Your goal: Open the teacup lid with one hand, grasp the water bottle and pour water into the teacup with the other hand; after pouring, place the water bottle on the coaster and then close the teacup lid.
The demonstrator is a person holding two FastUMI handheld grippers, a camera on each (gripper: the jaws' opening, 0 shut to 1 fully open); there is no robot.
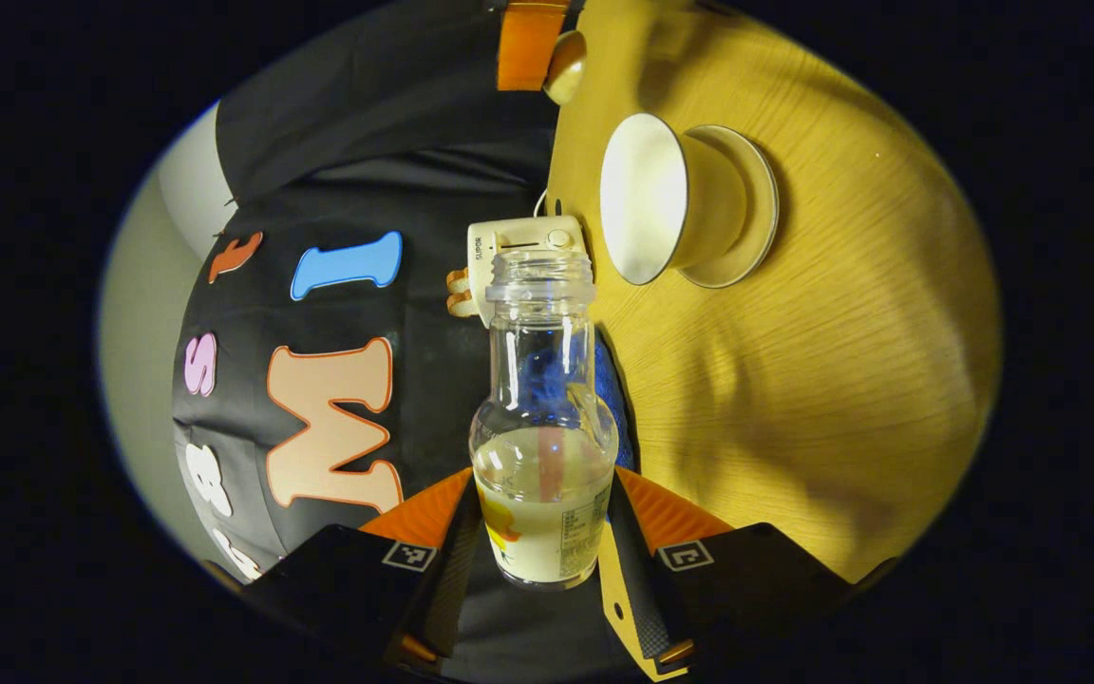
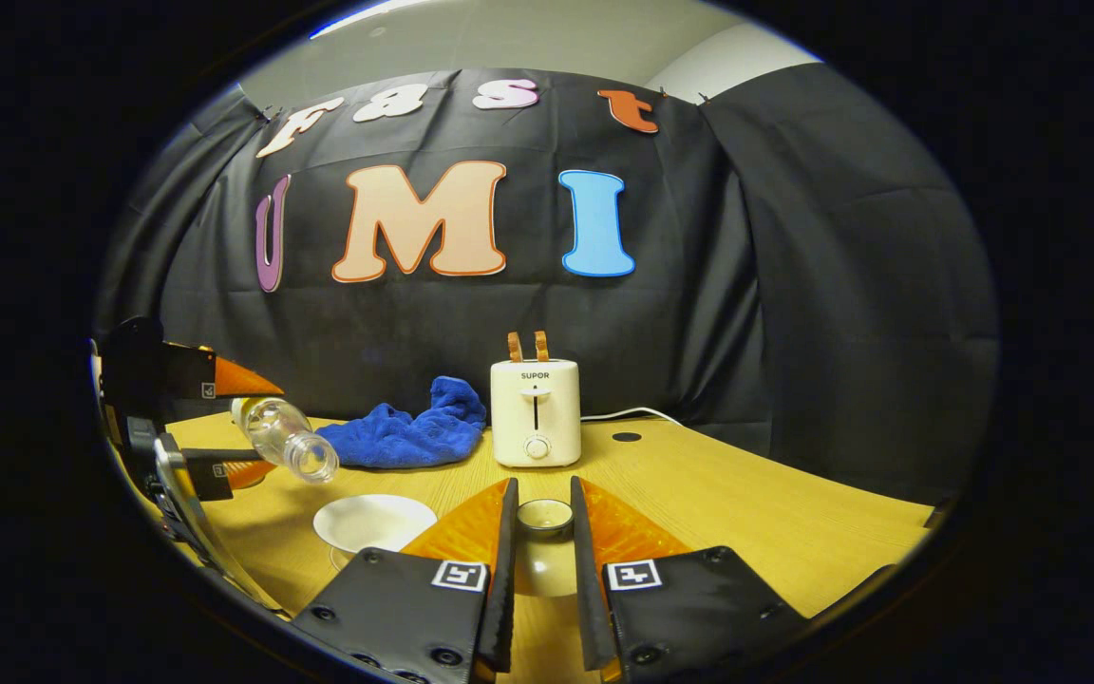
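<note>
In the left gripper view, a clear, uncapped plastic water bottle (image 1: 544,427) is being held between the fingers of the left gripper (image 1: 543,560), which are closed against its lower body on both sides. The bottle is part full, with the liquid lying in its lower half. It is judged to be light, smooth, rather slippery and somewhat yielding, so the wide lower body, where it is now being gripped, seems the soundest place for a hold. Its long axis is running along the gripper's fingers, mouth forward. Beyond the mouth, the white ceramic teacup (image 1: 661,199) is being seen on its white saucer (image 1: 751,223) on the yellow wooden table (image 1: 841,361), open and without its lid.

In the right gripper view, the white ceramic lid (image 2: 544,556) with its round knob is being held between the nearly closed fingers of the right gripper (image 2: 544,532), knob pointing away from the camera. It is judged stiff, glossy and fragile. Farther off to the left, the bottle is being tilted close to level, its mouth pointing toward the cup and slightly downward, above the table and just short of the cup's rim. Behind stand a crumpled blue cloth (image 2: 405,432) and a small cream toaster (image 2: 536,413).
</note>
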